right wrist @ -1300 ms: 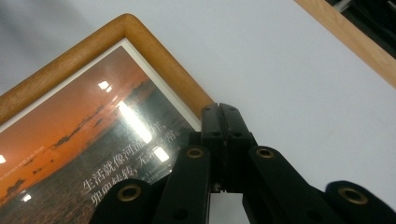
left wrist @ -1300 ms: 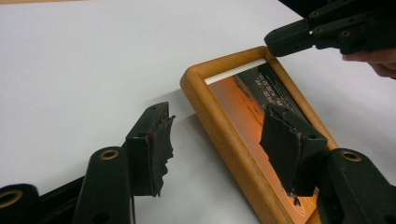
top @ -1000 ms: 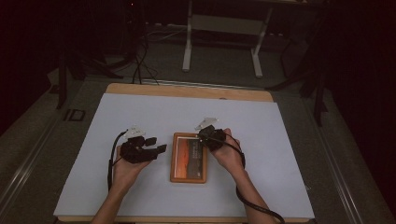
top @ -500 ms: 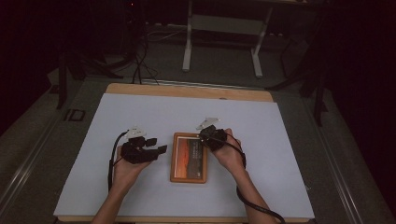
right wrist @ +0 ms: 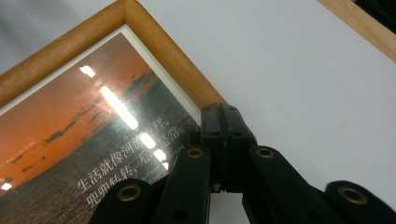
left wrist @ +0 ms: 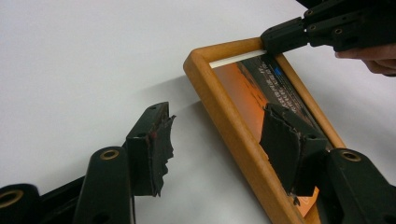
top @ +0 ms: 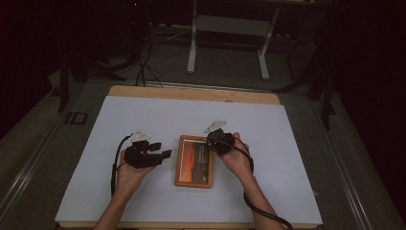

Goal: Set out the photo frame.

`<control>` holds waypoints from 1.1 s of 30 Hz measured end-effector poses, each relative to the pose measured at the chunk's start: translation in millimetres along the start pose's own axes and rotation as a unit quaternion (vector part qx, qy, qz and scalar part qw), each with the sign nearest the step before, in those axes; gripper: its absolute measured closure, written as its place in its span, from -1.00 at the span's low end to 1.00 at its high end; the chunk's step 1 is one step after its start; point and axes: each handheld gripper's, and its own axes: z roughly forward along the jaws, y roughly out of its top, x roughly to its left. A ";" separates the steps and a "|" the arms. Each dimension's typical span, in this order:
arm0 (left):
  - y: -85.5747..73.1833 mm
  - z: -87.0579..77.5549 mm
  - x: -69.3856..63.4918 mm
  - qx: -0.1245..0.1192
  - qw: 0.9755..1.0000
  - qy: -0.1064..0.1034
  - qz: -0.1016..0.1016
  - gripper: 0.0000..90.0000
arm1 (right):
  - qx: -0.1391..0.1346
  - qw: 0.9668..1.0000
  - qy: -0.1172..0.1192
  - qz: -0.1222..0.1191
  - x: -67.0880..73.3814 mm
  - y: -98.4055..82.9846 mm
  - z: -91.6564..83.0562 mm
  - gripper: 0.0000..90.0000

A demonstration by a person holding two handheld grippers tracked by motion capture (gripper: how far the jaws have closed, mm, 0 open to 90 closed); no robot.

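Jaws: right gripper [top: 214, 140] closed, tips pressing the picture frame's [top: 194, 161] far right corner, likely steadying it mid-counter [top: 297, 143]; left gripper [top: 163, 154] open, straddling its left rail to grasp.

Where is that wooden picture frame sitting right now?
The wooden picture frame lies flat on the white table top, near its front middle in the high view, between the left claw and the right claw.

I found my right gripper [right wrist: 223, 122] with its jaws pressed fully together, tips resting on the wooden picture frame [right wrist: 173, 65] by its corner. The glazed sunset print [right wrist: 70, 135] carried white lettering. White table [right wrist: 299, 70] lay beyond.
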 end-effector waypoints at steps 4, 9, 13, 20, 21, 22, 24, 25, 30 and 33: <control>0.1 -0.1 -0.6 -0.001 1.000 -0.001 -0.001 -0.05 | 0.001 1.000 0.001 0.006 -2.3 -3.1 0.4 1.00; 0.4 -0.6 -0.9 0.000 1.000 -0.003 -0.002 -0.06 | 0.004 1.000 0.000 0.011 -5.1 -7.8 1.8 1.00; 0.3 -0.1 -1.5 0.000 1.000 -0.004 -0.001 -0.06 | 0.006 1.000 0.000 0.017 -7.4 -11.2 3.3 1.00; 0.9 0.2 -3.1 0.004 1.000 -0.007 0.000 -0.06 | 0.013 0.999 0.000 0.031 -11.9 -18.4 8.1 1.00; 0.9 0.2 -3.2 0.005 1.000 -0.007 -0.001 -0.06 | 0.015 0.999 -0.001 0.031 -12.7 -20.0 9.3 1.00; 0.9 0.3 -3.3 0.005 1.000 -0.007 -0.001 -0.06 | 0.017 0.999 -0.002 0.032 -12.7 -21.1 10.4 1.00; 1.0 0.5 -3.7 0.005 1.000 -0.008 -0.002 -0.06 | 0.020 0.999 -0.004 0.031 -12.8 -22.8 12.2 1.00; 1.0 0.6 -3.9 0.005 1.000 -0.007 -0.002 -0.06 | 0.022 0.999 -0.004 0.032 -13.2 -24.1 13.5 1.00; 1.5 1.1 -6.3 0.009 1.000 -0.008 -0.002 -0.06 | 0.021 0.999 0.004 0.043 -15.9 -26.7 14.8 1.00; 1.8 0.9 -7.7 0.008 1.000 -0.009 0.000 -0.06 | 0.021 0.999 0.006 0.044 -16.7 -26.6 14.9 1.00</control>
